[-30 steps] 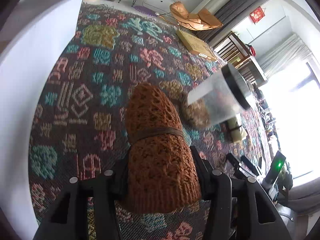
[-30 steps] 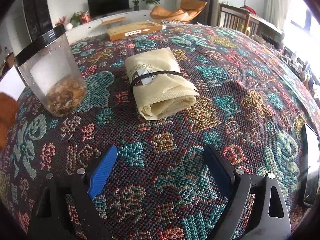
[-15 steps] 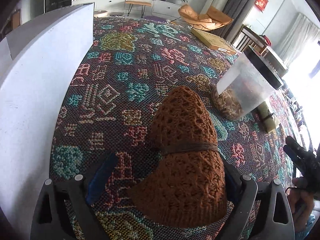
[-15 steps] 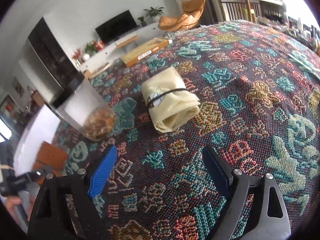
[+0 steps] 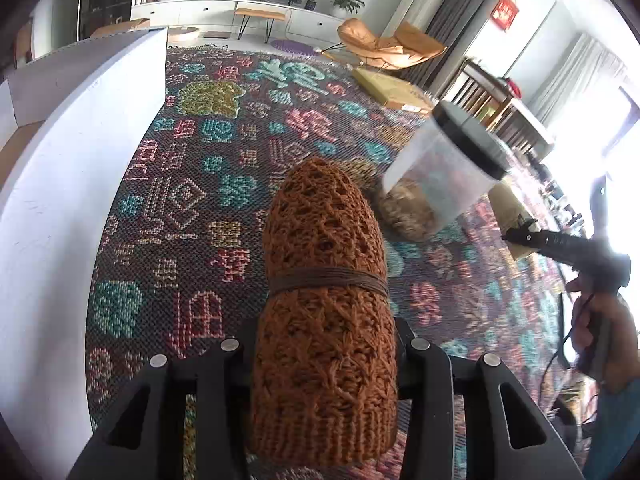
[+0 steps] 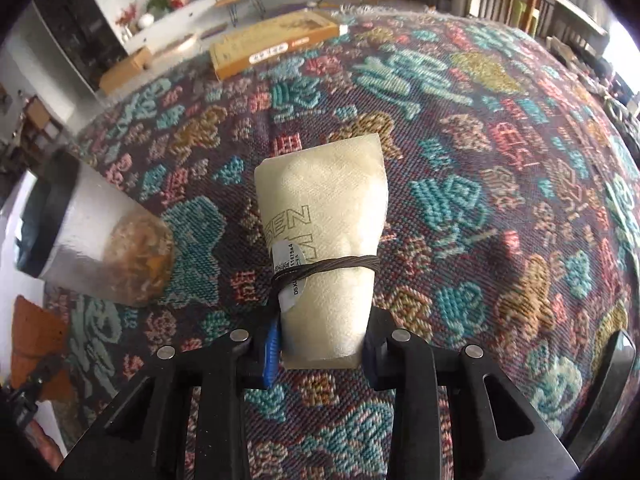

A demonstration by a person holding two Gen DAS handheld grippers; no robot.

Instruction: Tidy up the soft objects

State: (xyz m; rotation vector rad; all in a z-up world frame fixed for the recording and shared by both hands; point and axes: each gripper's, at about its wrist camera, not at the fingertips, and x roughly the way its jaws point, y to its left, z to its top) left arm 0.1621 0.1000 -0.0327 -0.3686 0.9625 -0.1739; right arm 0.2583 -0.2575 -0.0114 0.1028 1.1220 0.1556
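My left gripper [image 5: 324, 364] is shut on a rolled brown knitted bundle [image 5: 324, 300] tied with a dark band, held above the patterned tablecloth [image 5: 192, 200]. My right gripper [image 6: 320, 348] is shut on the near end of a rolled cream cloth bag [image 6: 324, 248] tied with a dark band and carrying a white label. The brown bundle also shows at the left edge of the right wrist view [image 6: 36, 332]. The right gripper shows at the right of the left wrist view [image 5: 560, 244].
A clear jar with a black lid [image 5: 440, 176] and brownish contents stands between the two bundles; it also shows in the right wrist view [image 6: 100, 248]. A white box wall [image 5: 60, 184] stands at the left. A flat cardboard box [image 6: 272, 44] lies at the table's far side.
My right gripper moved forward to the cream bag and shut on its near end. My left gripper, loose around the brown bundle half a second ago, is shut on it.
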